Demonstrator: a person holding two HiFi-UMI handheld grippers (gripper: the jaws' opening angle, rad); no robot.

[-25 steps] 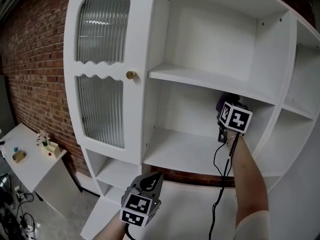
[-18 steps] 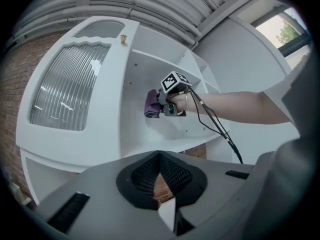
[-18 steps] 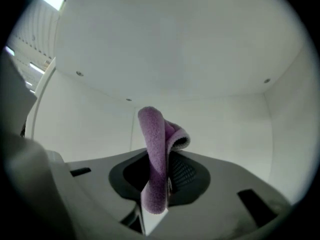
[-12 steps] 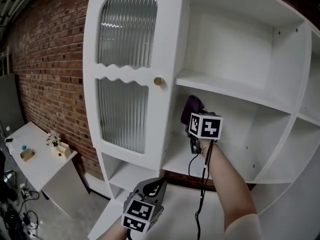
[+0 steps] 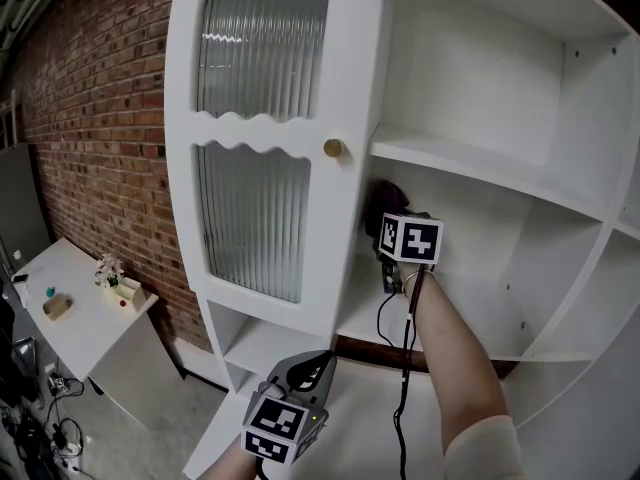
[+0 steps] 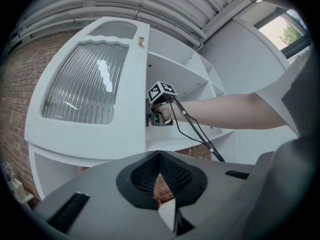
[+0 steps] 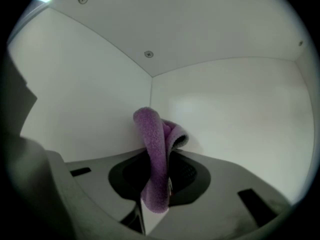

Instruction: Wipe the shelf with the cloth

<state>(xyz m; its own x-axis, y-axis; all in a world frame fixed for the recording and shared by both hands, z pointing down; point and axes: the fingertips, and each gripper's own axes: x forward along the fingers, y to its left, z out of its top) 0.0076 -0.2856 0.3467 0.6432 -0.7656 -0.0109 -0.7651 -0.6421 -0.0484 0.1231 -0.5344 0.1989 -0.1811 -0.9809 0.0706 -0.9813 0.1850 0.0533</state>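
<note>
Head view: the right gripper (image 5: 388, 230) reaches into the shelf (image 5: 362, 318) compartment's left corner, behind the door (image 5: 260, 148). The left gripper (image 5: 300, 373) hangs low.

Left gripper view: its jaws are pressed together, empty.

Right gripper view: its jaws pinch the purple cloth (image 7: 154, 159), close to the back corner.

In the head view the cloth (image 5: 383, 200) shows only as a dark patch, mostly covered by the door (image 5: 270, 148) edge and the right tool (image 5: 390, 230), whose jaws sit behind its own cube. The cabinet (image 5: 480, 88) runs off the top and right edges. Items (image 5: 108, 280) on the bench (image 5: 70, 313) are too small to tell.
</note>
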